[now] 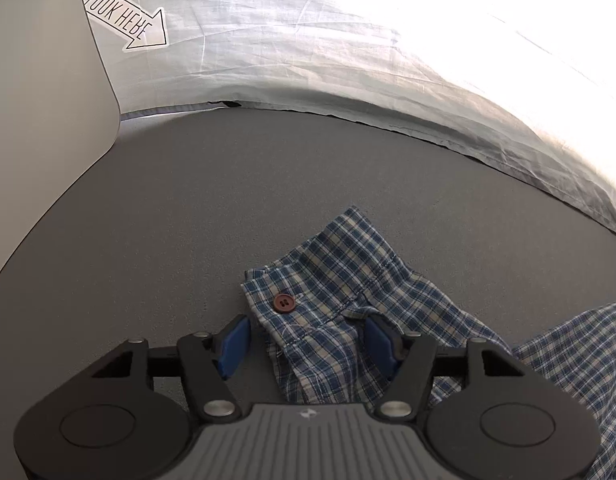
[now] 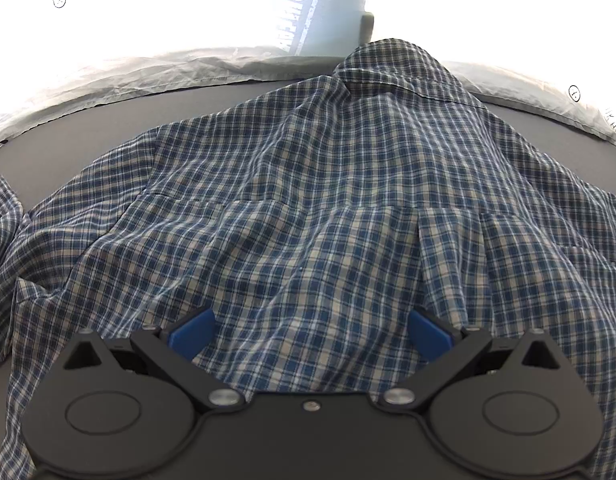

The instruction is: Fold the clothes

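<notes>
Both grippers [image 1: 308,340] [image 2: 310,332] gape over the plaid shirt [image 2: 308,200], its hem hidden.

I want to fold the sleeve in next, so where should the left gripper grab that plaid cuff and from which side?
Take the cuff by its buttoned band, just behind the brown button. Come from its open end, where the left gripper already straddles it. The band is stitched double and lies nearly flat on the grey table, so it probably won't slip like the bunched sleeve cloth.
</notes>
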Available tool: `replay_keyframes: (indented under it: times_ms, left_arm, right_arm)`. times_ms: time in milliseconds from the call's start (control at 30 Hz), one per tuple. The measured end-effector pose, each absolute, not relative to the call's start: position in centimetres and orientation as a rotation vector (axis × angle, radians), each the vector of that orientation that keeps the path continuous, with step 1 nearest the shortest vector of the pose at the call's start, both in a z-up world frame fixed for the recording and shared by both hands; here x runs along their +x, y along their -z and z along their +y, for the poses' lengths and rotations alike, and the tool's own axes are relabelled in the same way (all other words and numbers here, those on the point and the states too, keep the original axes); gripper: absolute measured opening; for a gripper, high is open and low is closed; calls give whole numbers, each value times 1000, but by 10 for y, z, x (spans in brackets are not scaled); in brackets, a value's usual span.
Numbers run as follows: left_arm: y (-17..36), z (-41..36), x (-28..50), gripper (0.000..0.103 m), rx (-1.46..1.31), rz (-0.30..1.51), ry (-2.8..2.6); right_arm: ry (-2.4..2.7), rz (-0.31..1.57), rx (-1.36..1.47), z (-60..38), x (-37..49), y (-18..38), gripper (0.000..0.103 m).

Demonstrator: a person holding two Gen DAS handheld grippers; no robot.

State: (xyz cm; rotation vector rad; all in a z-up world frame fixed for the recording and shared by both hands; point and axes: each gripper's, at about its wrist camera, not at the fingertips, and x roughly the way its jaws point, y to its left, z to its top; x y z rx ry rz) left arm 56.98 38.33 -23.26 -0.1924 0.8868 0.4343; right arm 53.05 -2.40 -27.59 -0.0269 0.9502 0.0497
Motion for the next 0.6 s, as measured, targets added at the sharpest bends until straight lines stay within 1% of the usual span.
replay_keyframes:
  times_ms: [33,67,100,233,433,500,600]
  left_arm:
    - [231,382,569,30,-185,878,-439]
    - [230,382,568,25,-172,873,-454]
    - [227,384,566,17,-172,865,-465]
    - [207,399,551,15,-193,782,-557]
    - [169,432,511,14,-193,659,-782]
    - [164,442,495,14,-229,641,-845]
    - [170,450,479,14,-290,662,-878]
  right_arm:
    - [-50,950,-27,-24,531,276,103]
    - [-49,951,-27,-23,531,276,103]
    - [-50,952,-27,-23,531,275,103]
    - [-52,948,-28,-23,531,275,103]
    - [-52,935,-26,-22,529,275,103]
    - [-52,929,-25,-22,529,276,103]
    - [-54,925,-26,-22,529,276,103]
